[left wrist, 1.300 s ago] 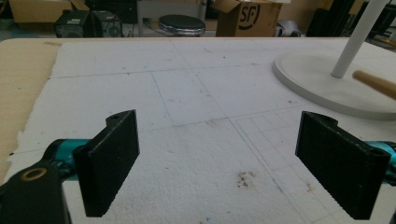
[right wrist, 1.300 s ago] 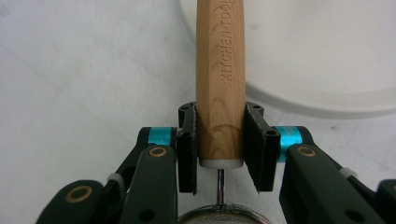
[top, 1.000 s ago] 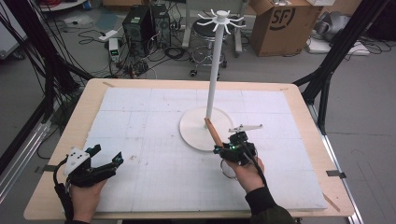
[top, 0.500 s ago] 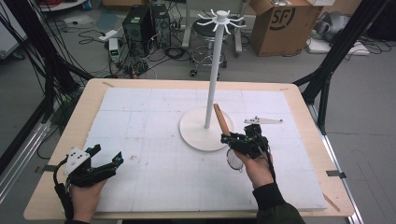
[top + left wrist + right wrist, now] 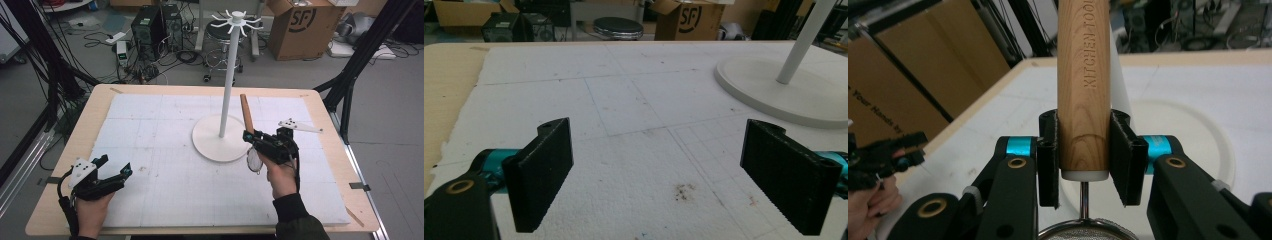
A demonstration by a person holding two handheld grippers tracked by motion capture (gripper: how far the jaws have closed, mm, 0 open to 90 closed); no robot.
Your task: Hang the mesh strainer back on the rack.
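Strainer handle reads "KITCHEN TOOL", tongs clamping it.

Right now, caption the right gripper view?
Right gripper clamps a wooden-handled mesh strainer upright.

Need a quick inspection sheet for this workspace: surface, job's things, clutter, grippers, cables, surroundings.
Surface: wooden table under a white gridded mat, a few dark specks on it.
Job's things: strainer with wooden handle marked KITCHEN TOOL, handle up, mesh hanging below; white hook stand on round base, hooks bare.
Clutter: nothing seen.
Grippers: right gripper shut on the strainer handle, beside the stand base; left gripper open, jaws wide, nothing between, low over the mat's near left.
Cables: one trails from each gripper along the wrist; more on the floor behind the table.
Surroundings: cardboard boxes, computer towers, stool, black frame posts.
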